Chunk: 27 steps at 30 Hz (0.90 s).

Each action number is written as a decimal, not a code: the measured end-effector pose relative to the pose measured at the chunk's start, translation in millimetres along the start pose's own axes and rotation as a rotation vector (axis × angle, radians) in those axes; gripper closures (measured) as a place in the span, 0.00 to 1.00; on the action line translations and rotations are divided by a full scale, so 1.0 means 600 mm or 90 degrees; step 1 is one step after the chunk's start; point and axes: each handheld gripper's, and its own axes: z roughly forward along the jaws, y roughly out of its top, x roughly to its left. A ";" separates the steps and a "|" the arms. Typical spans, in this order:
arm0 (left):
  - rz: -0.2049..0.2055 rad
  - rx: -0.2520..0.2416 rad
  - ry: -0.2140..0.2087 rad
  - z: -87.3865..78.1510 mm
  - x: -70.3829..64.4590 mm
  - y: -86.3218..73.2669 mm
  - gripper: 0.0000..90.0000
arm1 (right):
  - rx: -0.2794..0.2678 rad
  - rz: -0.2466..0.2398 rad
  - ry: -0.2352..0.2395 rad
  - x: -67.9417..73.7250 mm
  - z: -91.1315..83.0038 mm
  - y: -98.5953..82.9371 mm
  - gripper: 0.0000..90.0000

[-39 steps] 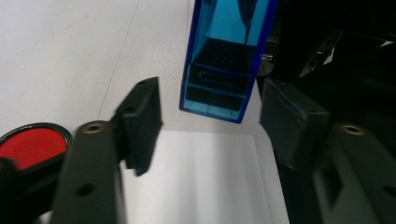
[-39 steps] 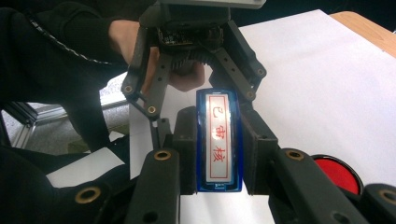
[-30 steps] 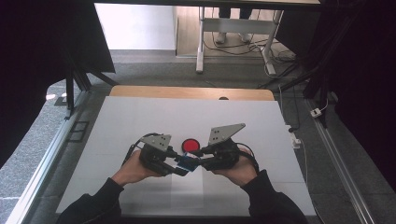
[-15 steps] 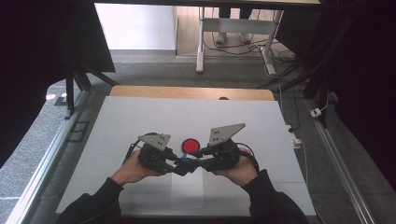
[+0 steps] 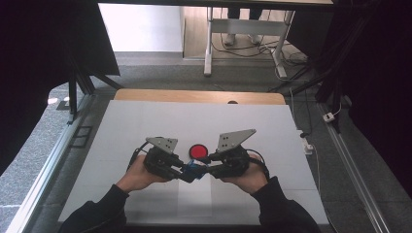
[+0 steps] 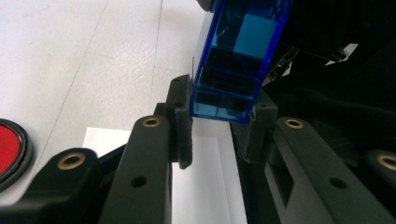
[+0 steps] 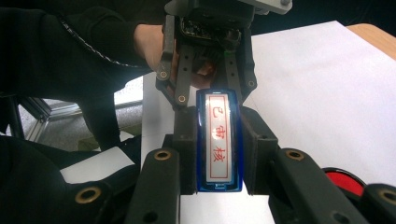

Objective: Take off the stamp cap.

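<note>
A blue see-through stamp (image 5: 193,168) hangs just above the white table, held from both ends. Its white label with red characters (image 7: 218,140) faces the right gripper view. My right gripper (image 7: 218,149) is shut on the stamp's near end, one pad on each long side. My left gripper (image 6: 219,126) is shut on the opposite end of the stamp (image 6: 224,88), and it also shows across the stamp (image 7: 212,91) in the right gripper view. In the high view the left gripper (image 5: 180,169) and right gripper (image 5: 207,170) meet tip to tip near the table's front middle.
A round red disc with a black rim (image 5: 197,151) lies on the table just behind the grippers, also seen as the red disc (image 6: 7,149) and the red disc (image 7: 345,182). A white paper sheet (image 5: 194,196) lies under the hands. The white table top (image 5: 145,121) stretches back to a wooden edge (image 5: 194,96).
</note>
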 end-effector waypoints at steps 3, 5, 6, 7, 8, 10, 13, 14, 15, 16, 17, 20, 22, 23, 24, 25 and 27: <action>0.025 0.000 0.004 -0.002 -0.006 0.001 0.77 | -0.009 0.013 0.018 -0.002 -0.002 0.000 0.78; 0.043 0.003 0.006 -0.002 -0.009 0.002 0.77 | -0.013 0.019 0.025 -0.003 -0.002 -0.001 0.78; 0.051 0.003 0.006 -0.003 -0.010 0.002 0.77 | -0.012 0.023 0.032 -0.005 -0.003 -0.001 0.78; 0.056 0.004 0.007 -0.003 -0.011 0.002 0.77 | -0.018 0.032 0.041 -0.007 -0.002 -0.002 0.78; 0.062 0.004 0.010 -0.003 -0.013 0.002 0.77 | -0.026 0.044 0.057 -0.012 -0.003 -0.006 0.78; 0.068 0.005 0.011 -0.003 -0.014 0.002 0.77 | -0.031 0.050 0.065 -0.014 -0.002 -0.008 0.78; 0.072 0.009 0.014 -0.002 -0.014 0.002 0.77 | -0.033 0.056 0.074 -0.017 -0.001 -0.011 0.78; 0.067 0.009 0.014 -0.002 -0.014 0.002 0.77 | -0.027 0.047 0.066 -0.016 -0.001 -0.010 0.78; 0.058 0.011 0.016 -0.002 -0.012 0.002 0.77 | -0.022 0.036 0.055 -0.013 -0.001 -0.008 0.78; 0.051 0.013 0.017 -0.001 -0.011 0.002 0.77 | -0.016 0.027 0.044 -0.009 -0.001 -0.006 0.78; 0.046 0.014 0.017 -0.001 -0.010 0.001 0.77 | -0.012 0.017 0.035 -0.006 0.000 -0.004 0.78; 0.037 0.020 0.019 0.000 -0.008 0.001 0.77 | 0.003 -0.003 0.016 0.000 0.001 -0.001 0.78; 0.041 0.019 0.019 0.000 -0.009 0.000 0.77 | 0.003 -0.003 0.017 0.000 0.001 -0.001 0.78; 0.044 0.018 0.019 0.000 -0.010 0.000 0.77 | 0.003 0.000 0.020 0.000 0.001 -0.001 0.78; 0.049 0.017 0.019 -0.001 -0.011 0.000 0.77 | 0.000 0.002 0.022 -0.001 0.001 -0.002 0.78; 0.052 0.019 0.022 -0.001 -0.012 0.000 0.77 | -0.004 0.008 0.027 -0.002 0.001 -0.003 0.78; 0.050 0.028 0.032 -0.002 -0.011 -0.002 0.77 | -0.011 0.013 0.034 -0.006 0.000 -0.004 0.78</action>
